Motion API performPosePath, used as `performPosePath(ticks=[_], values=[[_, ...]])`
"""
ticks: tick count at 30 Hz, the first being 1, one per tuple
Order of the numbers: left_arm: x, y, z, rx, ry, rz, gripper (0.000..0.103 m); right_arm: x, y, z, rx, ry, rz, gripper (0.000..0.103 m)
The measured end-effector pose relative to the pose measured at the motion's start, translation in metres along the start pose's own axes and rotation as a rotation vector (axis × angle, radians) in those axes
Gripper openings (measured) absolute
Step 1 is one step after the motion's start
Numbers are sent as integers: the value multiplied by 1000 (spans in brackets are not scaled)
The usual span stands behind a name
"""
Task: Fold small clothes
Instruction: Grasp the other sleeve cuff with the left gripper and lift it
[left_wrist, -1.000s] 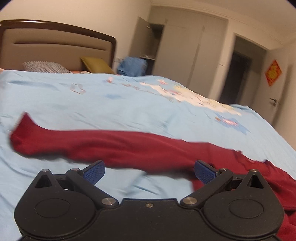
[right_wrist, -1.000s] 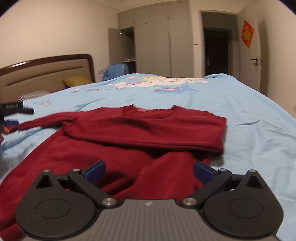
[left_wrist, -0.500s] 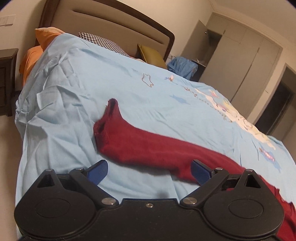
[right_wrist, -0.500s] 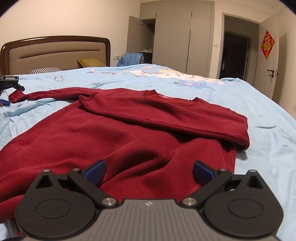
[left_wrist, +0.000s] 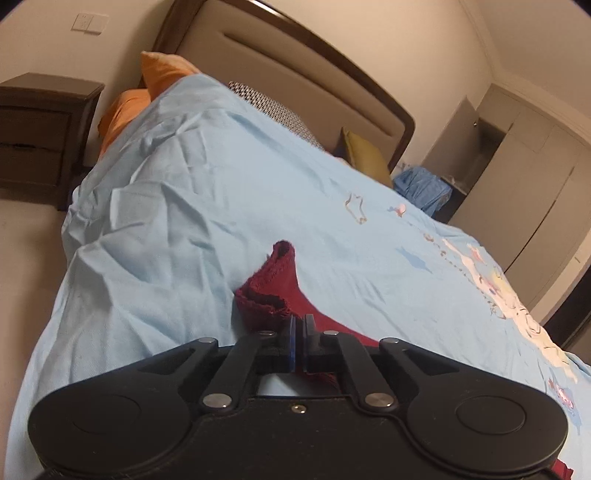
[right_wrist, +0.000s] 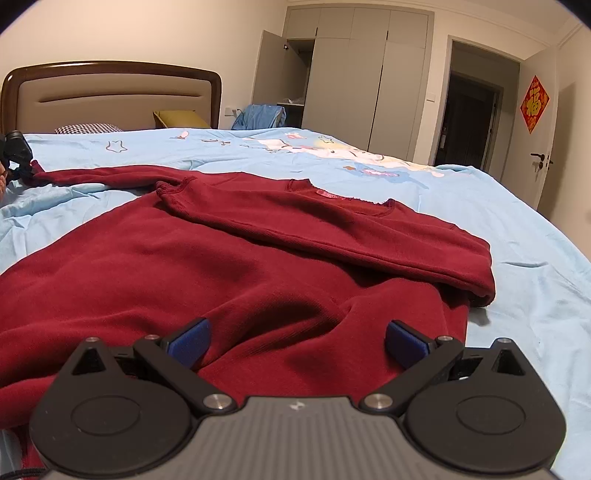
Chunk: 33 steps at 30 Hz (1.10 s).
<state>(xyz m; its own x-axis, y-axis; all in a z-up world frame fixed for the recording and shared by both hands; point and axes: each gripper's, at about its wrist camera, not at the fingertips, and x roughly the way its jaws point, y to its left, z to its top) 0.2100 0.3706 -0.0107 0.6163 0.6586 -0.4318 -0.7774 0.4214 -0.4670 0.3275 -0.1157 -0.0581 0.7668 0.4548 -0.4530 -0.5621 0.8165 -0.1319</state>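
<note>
Red sweater (right_wrist: 236, 266) spread on the blue bed (right_wrist: 517, 206): soft, limp, light. Left claw (left_wrist: 297, 328) clamped on far-left sleeve cuff (left_wrist: 275, 280); right claw (right_wrist: 295, 338) apart, near hem.

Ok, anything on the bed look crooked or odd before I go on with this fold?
Nothing damaged. The red sweater lies rumpled: its right sleeve is folded across the chest, while the other sleeve stretches straight out, its cuff pinched by the left gripper. The right gripper is open above the hem.
</note>
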Motion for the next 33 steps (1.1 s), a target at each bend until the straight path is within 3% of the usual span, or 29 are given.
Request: performPosePath(ticks=[8,14,17,22,27,33], values=[[-23,-47,15,232,-127,-134,0,1,-5,-3,24,-9,18,103],[-79,-126,19,451,-288,-357,0,1,-7,-6,42,-24,26,103],[-107,-171,6,552,-314,-493,0,0,-9,-8,57,-30,34,103],[-140,-241,-39,697,-271,-705,0,1,-13,-11,89,-34,54,103],[-147,-298,-97,723,-101,-871,0,1,-17,-13,121,-35,75,103],[-123,-327,-158,706,145,-1013,0,-1,-22,-17,154,-47,94,103]])
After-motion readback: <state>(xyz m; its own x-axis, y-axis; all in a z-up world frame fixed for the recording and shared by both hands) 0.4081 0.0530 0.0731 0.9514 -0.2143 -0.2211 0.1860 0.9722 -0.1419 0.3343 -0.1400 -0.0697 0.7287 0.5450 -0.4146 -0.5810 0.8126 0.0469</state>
